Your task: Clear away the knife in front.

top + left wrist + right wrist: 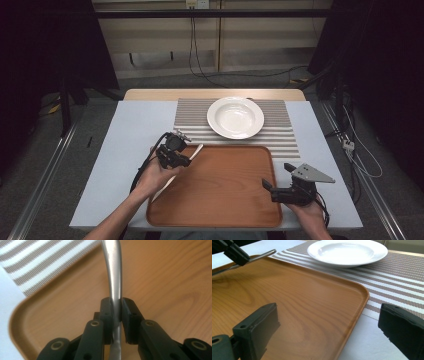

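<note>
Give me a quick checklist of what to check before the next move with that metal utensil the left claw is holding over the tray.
1. Grip: left claw pinches the metal utensil by its handle between both pads. Ok.
2. Which utensil it is: its working end is not visible. Cannot tell.
3. Position: the utensil is over the wooden tray near its far left corner, one end reaching past the rim. Ok.
4. White bowl: empty, sitting on the striped mat beyond the tray. Ok.
5. Right claw: open, holding nothing, at the tray's right edge, well apart from the utensil. Ok.
</note>
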A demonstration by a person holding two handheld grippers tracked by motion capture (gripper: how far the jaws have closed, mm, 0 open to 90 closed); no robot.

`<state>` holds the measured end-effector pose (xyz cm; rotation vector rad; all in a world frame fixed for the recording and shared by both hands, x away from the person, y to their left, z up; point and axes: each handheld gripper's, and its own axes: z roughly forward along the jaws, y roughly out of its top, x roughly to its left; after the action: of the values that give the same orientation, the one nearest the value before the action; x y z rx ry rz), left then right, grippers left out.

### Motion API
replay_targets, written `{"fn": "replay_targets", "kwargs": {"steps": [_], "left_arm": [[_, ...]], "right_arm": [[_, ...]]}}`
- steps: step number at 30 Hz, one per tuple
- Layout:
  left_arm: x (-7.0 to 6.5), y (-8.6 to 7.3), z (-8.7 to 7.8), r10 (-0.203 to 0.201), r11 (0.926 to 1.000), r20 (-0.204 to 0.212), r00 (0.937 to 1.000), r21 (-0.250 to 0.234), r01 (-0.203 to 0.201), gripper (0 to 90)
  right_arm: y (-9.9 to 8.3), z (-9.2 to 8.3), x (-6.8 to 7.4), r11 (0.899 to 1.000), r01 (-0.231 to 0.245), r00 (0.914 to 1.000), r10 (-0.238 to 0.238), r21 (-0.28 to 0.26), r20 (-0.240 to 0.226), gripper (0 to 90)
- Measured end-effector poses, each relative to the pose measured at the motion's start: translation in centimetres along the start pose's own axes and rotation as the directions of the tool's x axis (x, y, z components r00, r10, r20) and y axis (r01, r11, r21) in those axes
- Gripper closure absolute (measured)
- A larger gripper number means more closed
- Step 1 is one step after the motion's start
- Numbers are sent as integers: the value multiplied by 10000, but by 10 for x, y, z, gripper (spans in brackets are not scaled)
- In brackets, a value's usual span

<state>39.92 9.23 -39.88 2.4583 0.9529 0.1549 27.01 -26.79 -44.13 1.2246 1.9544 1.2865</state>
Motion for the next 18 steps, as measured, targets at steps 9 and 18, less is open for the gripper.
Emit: {"fn": "replay_targets", "kwargs": {"steps": [9, 18], "left_arm": [[-8, -12, 10, 89, 9988, 145, 9999, 479, -95, 801], [-10, -19, 17, -17, 9982, 162, 9999, 595, 7, 800]], "right_arm": [[0, 1, 0, 10000, -4, 10000, 4, 18, 14, 30], [0, 1, 1, 10000, 31, 10000, -31, 24, -26, 30]]}}
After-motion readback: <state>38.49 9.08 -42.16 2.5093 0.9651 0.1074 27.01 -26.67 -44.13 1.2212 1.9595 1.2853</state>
